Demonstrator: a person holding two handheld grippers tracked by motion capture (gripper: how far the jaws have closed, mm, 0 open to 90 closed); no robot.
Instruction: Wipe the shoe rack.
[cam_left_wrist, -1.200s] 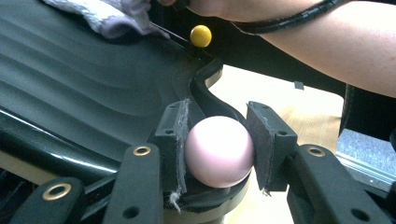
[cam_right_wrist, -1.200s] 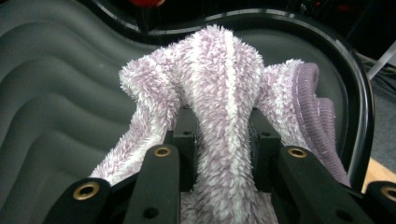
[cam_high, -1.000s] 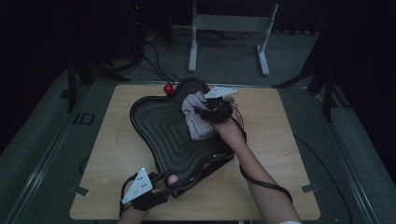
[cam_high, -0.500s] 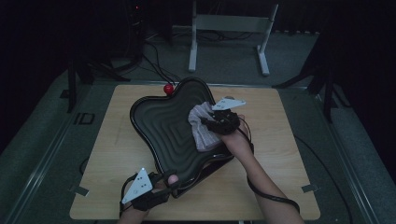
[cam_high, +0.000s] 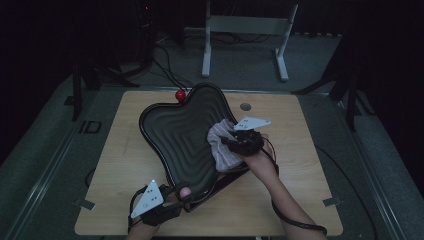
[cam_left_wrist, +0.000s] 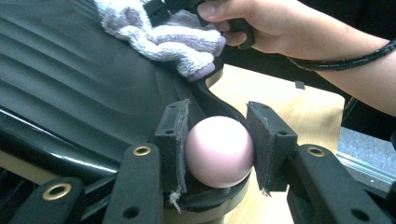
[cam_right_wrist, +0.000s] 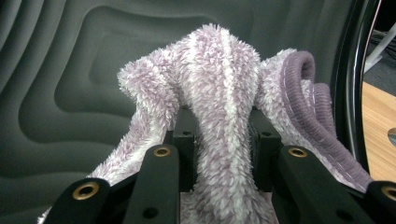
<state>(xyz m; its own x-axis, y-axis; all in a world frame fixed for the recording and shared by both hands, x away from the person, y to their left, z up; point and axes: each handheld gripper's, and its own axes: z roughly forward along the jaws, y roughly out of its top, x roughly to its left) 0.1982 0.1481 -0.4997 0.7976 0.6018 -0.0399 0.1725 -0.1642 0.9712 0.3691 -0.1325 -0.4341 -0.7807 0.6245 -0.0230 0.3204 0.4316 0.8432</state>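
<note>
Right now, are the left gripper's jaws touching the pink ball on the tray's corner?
Touching. The left gripper view shows the left gripper with both jaws pressed flat against the sides of the pink ball, no gap, at the black tray's rim.

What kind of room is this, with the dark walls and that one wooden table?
Probably a recording studio or lab, not a home. A lone wooden table stands on grey flooring amid black surroundings, cables trail behind it, and a white metal stand sits beyond. A person wipes a black tray with a cloth held in a claw.
</note>
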